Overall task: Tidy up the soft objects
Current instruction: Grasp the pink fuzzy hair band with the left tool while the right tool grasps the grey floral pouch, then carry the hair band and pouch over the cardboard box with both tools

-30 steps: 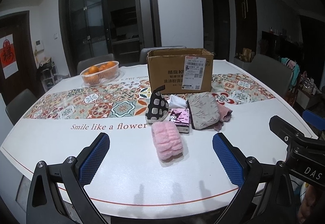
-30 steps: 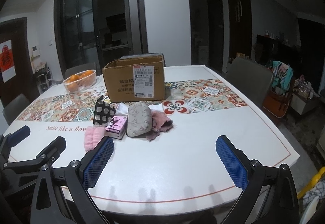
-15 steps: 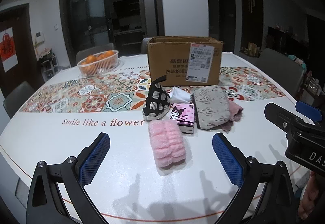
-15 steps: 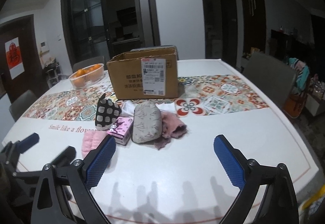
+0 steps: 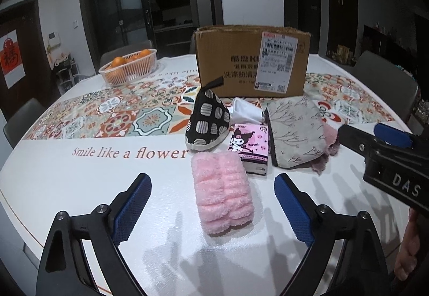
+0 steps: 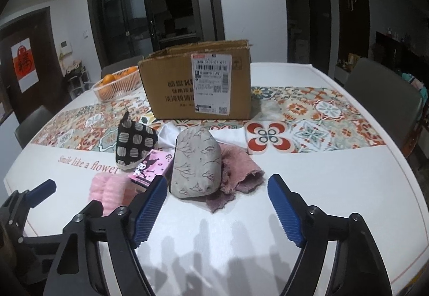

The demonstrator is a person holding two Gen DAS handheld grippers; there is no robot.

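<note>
I see a big white table [image 5: 80, 188] with a band of bright flower tiles across it. On the far part of that band stands a brown cardboard box [image 5: 252, 62] with its top flaps open and a white label on its front. To the left of the box sits a basket of oranges [image 5: 128, 66].

The soft things lie in a little bunch just in front of the box. The gray pouch with twig drawings [image 6: 197, 163] is the biggest one. A dusty pink cloth [image 6: 238, 171] lies crumpled against its right side and pokes out from under it. A fluffy pink roll [image 5: 222, 192] lies nearest to me, and it touches the pink tissue pack with a cartoon face [image 5: 248, 147] behind it. The black pouch with pale spots [image 5: 207, 119] stands to the left of the pack. A white cloth [image 5: 245, 113] peeks out behind them.

My left gripper [image 5: 213, 208] hangs low over the table with its blue pads wide apart, and the fluffy roll lies between them. It holds nothing. My right gripper [image 6: 217, 211] is spread wide too, with the gray pouch and the dusty pink cloth just ahead of its tips. It holds nothing either.
</note>
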